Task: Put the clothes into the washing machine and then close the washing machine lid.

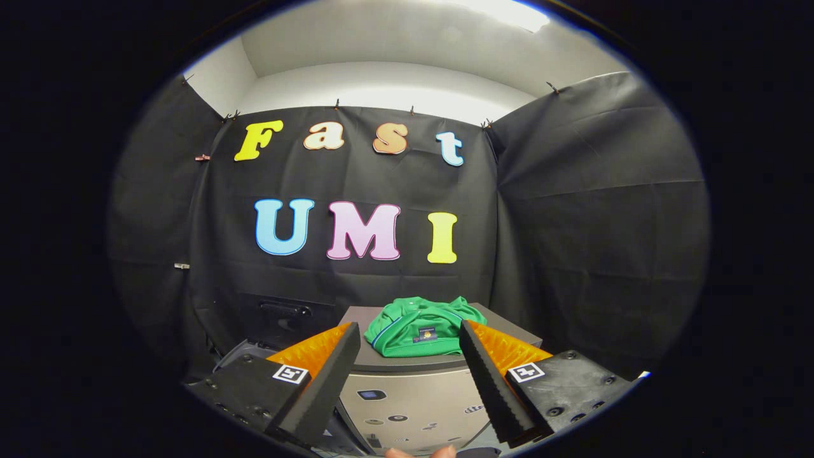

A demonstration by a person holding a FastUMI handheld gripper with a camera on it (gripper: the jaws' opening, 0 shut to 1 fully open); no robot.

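A green garment [416,326] lies bunched on the flat grey top of the washing machine [407,401], just beyond my fingertips. The machine's lid [509,327] is down under the cloth, and its front panel with a small display faces me between the fingers. My gripper [410,334] is open, its two fingers spread wide to either side of the garment's near edge and holding nothing.
Black cloth walls close the booth behind and to the right of the machine. A dark box-like thing [283,312] sits low to the left of the machine. Fingertips of a hand [420,452] show below the gripper.
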